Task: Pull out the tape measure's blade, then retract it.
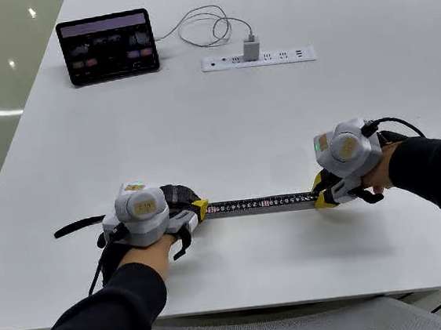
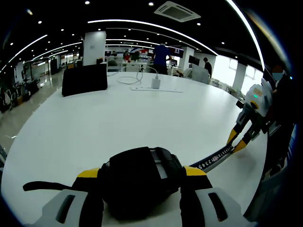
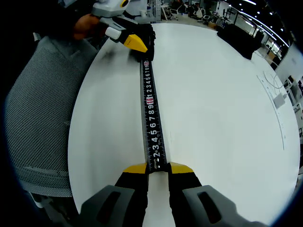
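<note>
A black tape measure case (image 2: 139,177) sits between the yellow-tipped jaws of my left gripper (image 1: 196,212), which is shut on it near the table's front edge. Its black blade (image 1: 261,203) with white numbers lies pulled out flat along the table toward the right. My right gripper (image 1: 319,197) is shut on the blade's end (image 3: 156,166). In the right gripper view the blade (image 3: 150,113) runs straight away to the case (image 3: 144,45) and the left gripper (image 3: 128,40). The right gripper (image 2: 239,141) stands at the right of the left gripper view, at the end of the blade (image 2: 213,160).
A dark tablet (image 1: 108,45) stands at the back left of the white table (image 1: 224,125). A white power strip (image 1: 258,58) with a charger and coiled cable (image 1: 204,26) lies at the back middle. A black strap (image 1: 77,226) trails left of the left gripper. A mesh chair back (image 3: 42,123) is beside the table edge.
</note>
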`<state>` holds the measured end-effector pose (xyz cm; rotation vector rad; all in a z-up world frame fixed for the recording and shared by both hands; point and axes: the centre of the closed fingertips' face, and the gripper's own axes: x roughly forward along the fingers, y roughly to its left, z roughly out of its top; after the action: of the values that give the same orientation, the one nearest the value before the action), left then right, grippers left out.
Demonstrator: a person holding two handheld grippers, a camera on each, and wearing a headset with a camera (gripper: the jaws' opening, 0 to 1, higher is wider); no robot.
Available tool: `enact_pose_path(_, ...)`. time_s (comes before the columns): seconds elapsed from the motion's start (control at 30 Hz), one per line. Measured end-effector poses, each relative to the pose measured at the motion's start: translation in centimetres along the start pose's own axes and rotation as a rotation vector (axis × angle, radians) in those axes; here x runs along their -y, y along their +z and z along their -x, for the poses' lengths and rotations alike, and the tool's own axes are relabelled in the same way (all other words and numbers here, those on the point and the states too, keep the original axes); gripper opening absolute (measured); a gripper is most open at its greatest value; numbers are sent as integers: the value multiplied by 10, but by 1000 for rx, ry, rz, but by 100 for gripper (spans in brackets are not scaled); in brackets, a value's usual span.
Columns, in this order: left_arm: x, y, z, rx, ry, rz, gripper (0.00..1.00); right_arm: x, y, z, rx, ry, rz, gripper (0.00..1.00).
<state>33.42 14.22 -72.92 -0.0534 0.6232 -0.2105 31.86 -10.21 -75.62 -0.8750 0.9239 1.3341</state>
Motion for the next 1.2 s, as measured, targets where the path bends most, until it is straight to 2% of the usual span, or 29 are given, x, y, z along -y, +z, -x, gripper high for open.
enact_pose_path(0.13,0,0,0,-1,-1,-1,62,1,1,-1,6,-5,-18,12)
enact_pose_path(0.53,0,0,0,0,-1,-2,62,4,5,-5,19,1,17,11)
enact_pose_path(0.67,0,0,0,0,-1,-1,62,5,6,-7,27,-3,-15,11)
enact_pose_path(1.2,1,0,0,-2,-3,-1,62,6,12,-11,39,-9,-25,12)
